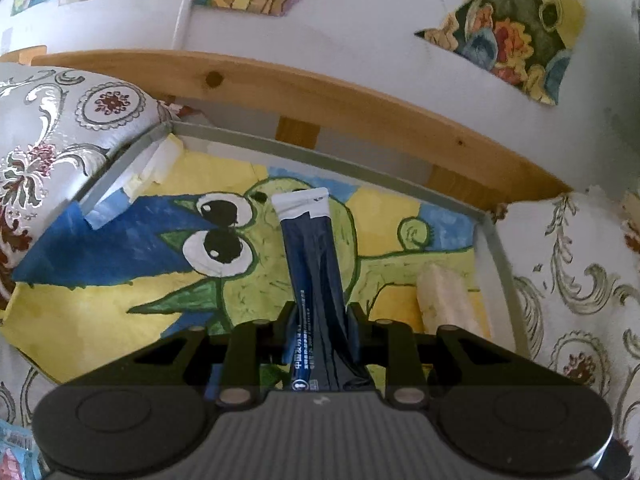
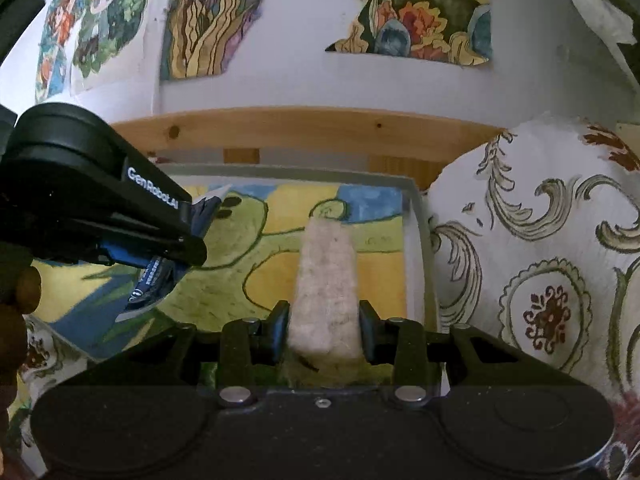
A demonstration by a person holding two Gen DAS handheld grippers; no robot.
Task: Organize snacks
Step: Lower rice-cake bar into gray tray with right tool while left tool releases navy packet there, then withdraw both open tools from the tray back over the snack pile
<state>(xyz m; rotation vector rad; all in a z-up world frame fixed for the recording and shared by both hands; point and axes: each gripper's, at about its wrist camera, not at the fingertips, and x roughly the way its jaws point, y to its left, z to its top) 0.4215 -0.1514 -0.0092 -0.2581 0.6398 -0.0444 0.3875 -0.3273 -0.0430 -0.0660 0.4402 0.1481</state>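
Note:
A long dark blue snack sachet (image 1: 312,264) with a white top stands between the fingers of my left gripper (image 1: 320,320), which is shut on it, above a clear tray (image 1: 320,156) lined with a painted frog picture. In the right wrist view my right gripper (image 2: 325,326) is shut on a pale, crumbly snack bar (image 2: 326,276) over the tray's right part (image 2: 420,216). The left gripper (image 2: 192,236) with the blue sachet (image 2: 154,284) shows at left, level with the bar. The pale bar (image 1: 444,300) also shows in the left wrist view at right.
A wooden rail (image 1: 320,96) runs behind the tray. An ornate patterned white cloth (image 2: 540,260) lies to the right and more of it (image 1: 44,128) to the left. Torn paintings (image 2: 412,8) hang on the white wall. A hand (image 2: 16,304) shows at the left edge.

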